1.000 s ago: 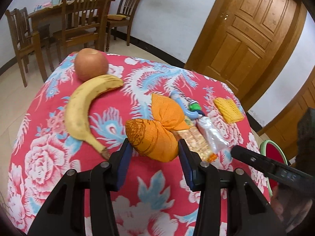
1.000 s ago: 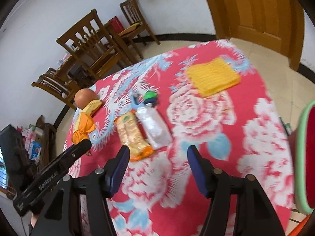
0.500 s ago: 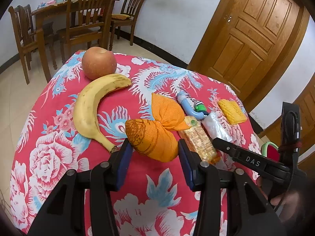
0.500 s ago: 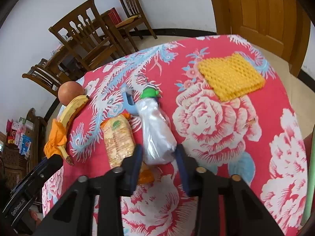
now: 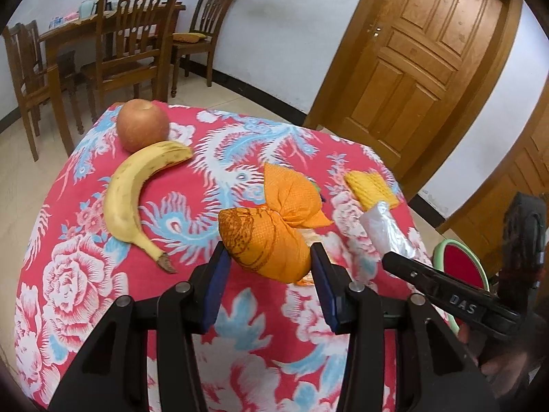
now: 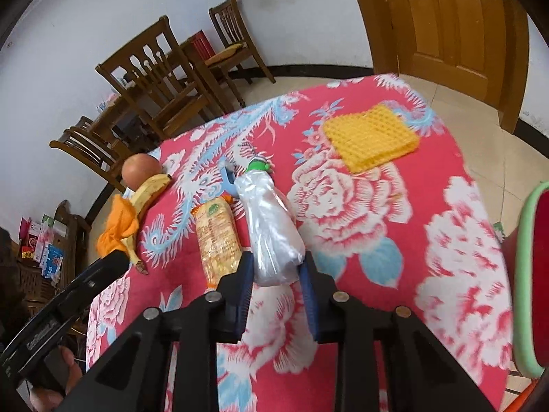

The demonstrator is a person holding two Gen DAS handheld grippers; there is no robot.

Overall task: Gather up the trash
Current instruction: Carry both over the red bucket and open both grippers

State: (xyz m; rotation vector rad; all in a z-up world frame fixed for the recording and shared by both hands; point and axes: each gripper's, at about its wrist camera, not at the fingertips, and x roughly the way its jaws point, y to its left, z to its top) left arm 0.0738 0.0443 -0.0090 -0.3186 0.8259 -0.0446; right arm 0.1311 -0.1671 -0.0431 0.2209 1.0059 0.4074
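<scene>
My left gripper is shut on a knotted orange bag and holds it just above the red flowered tablecloth. The jaws of my right gripper are closing, and their blue pads press on the near end of a crumpled clear plastic bag. In the left wrist view the clear plastic bag slants up from one of the right gripper's fingers. An orange snack wrapper lies flat just left of the clear bag.
A banana and an apple lie at the far left of the table. A yellow waffle cloth lies at the far right, and a small blue and green item behind the clear bag. A green-rimmed red bin stands off the right edge. Wooden chairs stand behind.
My right gripper moved forward over the clear plastic bag and closed on its near end. The left gripper rose a little, still holding the orange bag.
</scene>
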